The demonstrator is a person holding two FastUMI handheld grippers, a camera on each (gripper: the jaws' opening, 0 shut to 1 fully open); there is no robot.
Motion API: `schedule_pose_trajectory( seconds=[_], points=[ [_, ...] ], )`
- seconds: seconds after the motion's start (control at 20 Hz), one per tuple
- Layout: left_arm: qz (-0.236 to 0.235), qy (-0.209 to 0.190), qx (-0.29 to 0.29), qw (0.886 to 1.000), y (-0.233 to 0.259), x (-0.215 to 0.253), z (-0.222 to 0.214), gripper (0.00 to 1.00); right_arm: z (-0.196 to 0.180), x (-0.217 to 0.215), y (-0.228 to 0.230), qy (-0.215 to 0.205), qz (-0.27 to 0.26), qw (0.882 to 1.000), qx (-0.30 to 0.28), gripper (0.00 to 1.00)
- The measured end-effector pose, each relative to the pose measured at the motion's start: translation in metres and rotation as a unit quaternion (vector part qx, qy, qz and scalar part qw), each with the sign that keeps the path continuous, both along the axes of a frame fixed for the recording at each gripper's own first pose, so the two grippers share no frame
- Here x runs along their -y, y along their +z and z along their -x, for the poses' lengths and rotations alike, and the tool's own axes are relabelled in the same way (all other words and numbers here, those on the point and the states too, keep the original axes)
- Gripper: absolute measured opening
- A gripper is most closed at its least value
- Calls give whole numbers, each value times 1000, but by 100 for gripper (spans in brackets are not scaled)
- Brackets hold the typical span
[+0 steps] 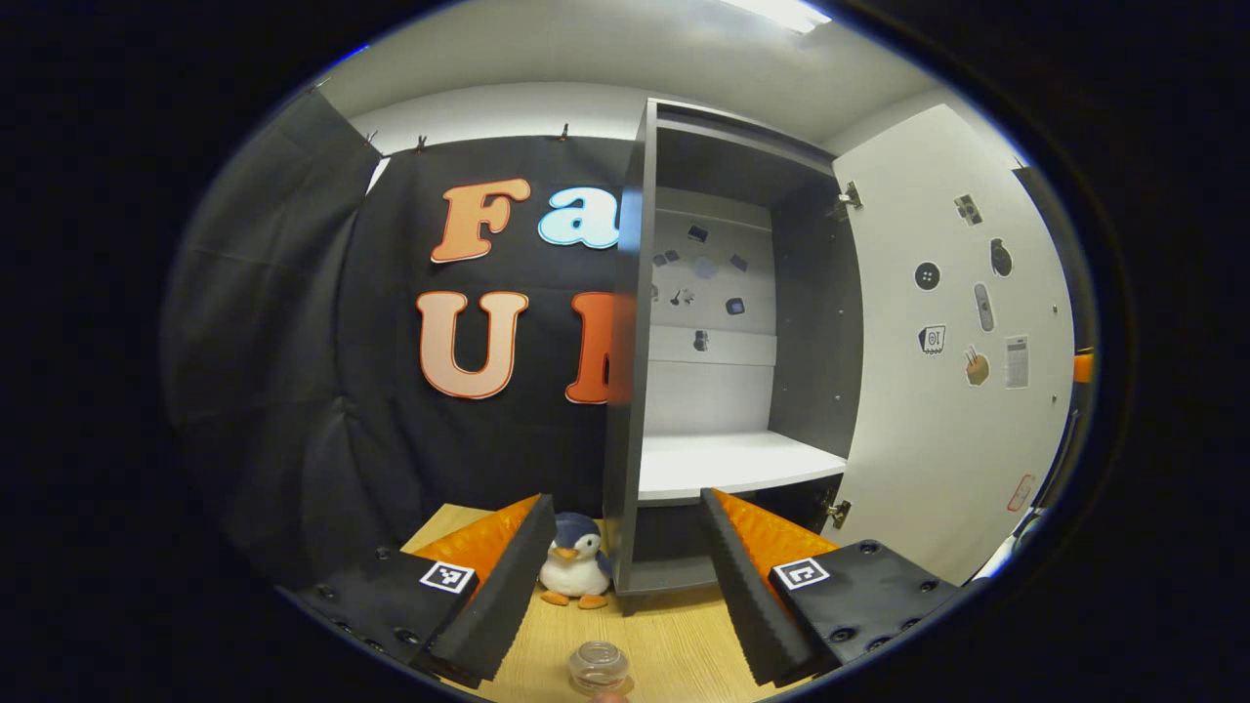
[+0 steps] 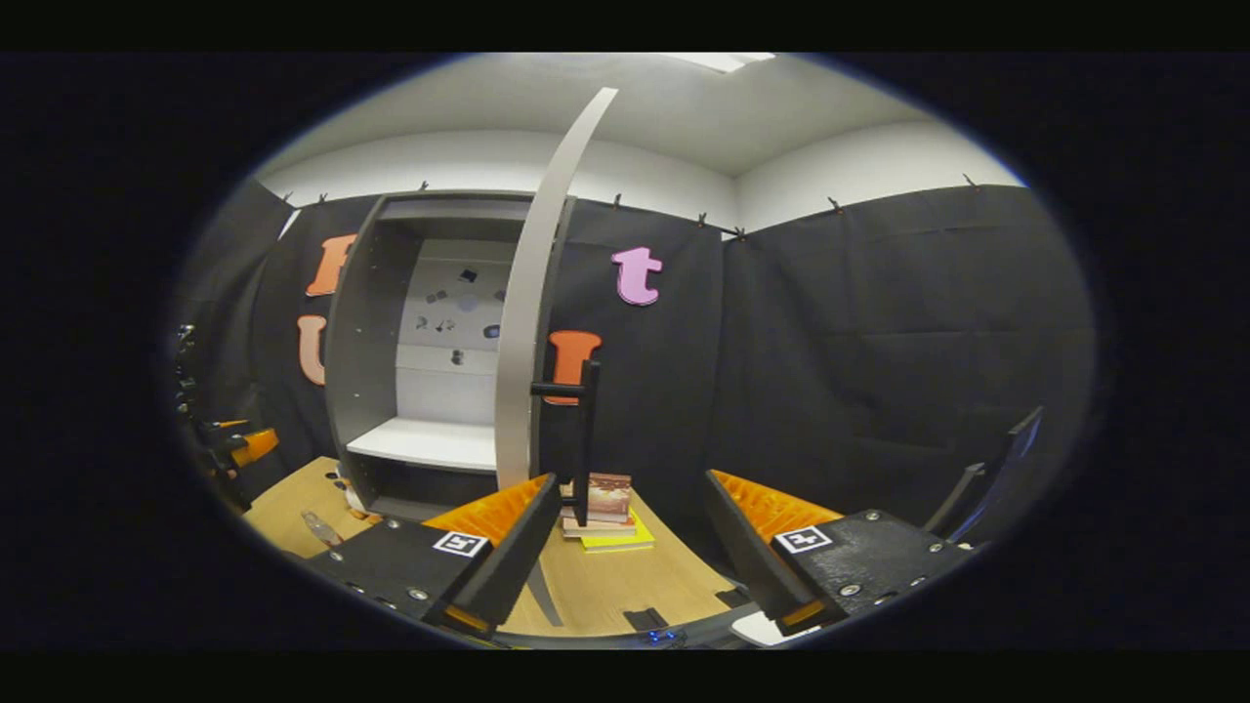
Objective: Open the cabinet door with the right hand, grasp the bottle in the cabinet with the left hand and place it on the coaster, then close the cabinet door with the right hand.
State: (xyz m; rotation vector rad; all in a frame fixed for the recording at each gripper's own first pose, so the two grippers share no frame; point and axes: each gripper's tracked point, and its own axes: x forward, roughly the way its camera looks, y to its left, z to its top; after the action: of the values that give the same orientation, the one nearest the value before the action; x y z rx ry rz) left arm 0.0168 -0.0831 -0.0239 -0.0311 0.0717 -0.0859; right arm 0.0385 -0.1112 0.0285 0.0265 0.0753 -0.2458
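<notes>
The grey cabinet (image 1: 625,391) stands with its white door (image 1: 952,391) swung wide to the right, and its white shelf (image 1: 732,464) is bare. A clear bottle (image 1: 599,667) stands on the wooden table (image 1: 674,635) at the bottom edge of the left gripper view, low between my left gripper's (image 1: 625,503) wide-apart fingers. What lies under the bottle is cut off. In the right gripper view the door (image 2: 532,322) is edge-on. Its black handle (image 2: 584,439) sits between my open right gripper's (image 2: 630,478) fingers, close to the left one. The bottle (image 2: 320,527) shows before the cabinet.
A plush penguin (image 1: 576,571) sits on the table against the cabinet's front left corner. A stack of books (image 2: 605,508) lies on the table behind the door. Black cloth walls close the booth behind and to the right.
</notes>
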Motion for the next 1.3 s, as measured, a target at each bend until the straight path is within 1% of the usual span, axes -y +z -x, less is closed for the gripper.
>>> schedule_pose_trajectory(
  seconds=[0.05,0.1,0.2,0.25,0.3,0.4,0.45,0.5,0.6,0.7,0.75,0.85,1.05,1.1,1.15,1.2,1.25,1.3],
  points=[
    [5,3,-1,1000,0,-1,1,95,-3,-3,1,11,-7,1000,4,90],
    [9,7,-2,1000,0,-2,2,96,-4,-7,0,22,-17,1000,7,90],
    [16,13,-1,1000,1,-4,5,95,-4,-14,0,43,-41,998,16,89],
    [17,18,-1,1000,2,-7,9,95,-4,-19,-2,56,-51,997,20,96],
    [19,24,1,1000,3,-9,11,95,-4,-24,-2,69,-59,996,23,89],
    [18,32,3,999,6,-13,18,96,-3,-41,-1,102,-58,993,30,88],
    [13,37,4,999,7,-16,22,95,-5,-51,2,122,-54,990,35,88],
    [7,41,6,999,8,-19,25,96,-7,-64,4,144,-53,987,38,88],
    [2,46,12,999,11,-24,30,95,-15,-87,6,176,-65,981,44,88],
    [4,50,16,999,13,-29,32,95,-31,-116,6,207,-79,974,43,96],
    [5,52,15,999,12,-31,32,95,-40,-128,9,216,-83,972,47,93],
    [4,58,15,998,13,-42,30,95,-50,-143,11,227,-84,969,51,82],
    [5,65,19,998,12,-65,23,95,-67,-181,14,259,-92,960,50,77],
    [1,69,20,997,14,-73,21,95,-69,-193,15,275,-95,955,50,86],
    [-2,72,21,997,14,-80,18,95,-70,-205,15,289,-102,950,51,77],
    [-4,73,22,997,13,-86,15,95,-75,-216,15,300,-107,947,49,77],
    [-4,74,21,997,12,-91,12,95,-79,-225,15,307,-105,945,43,75],
    [-5,74,18,997,10,-96,8,95,-87,-234,12,309,-97,945,39,72]
  ],
)
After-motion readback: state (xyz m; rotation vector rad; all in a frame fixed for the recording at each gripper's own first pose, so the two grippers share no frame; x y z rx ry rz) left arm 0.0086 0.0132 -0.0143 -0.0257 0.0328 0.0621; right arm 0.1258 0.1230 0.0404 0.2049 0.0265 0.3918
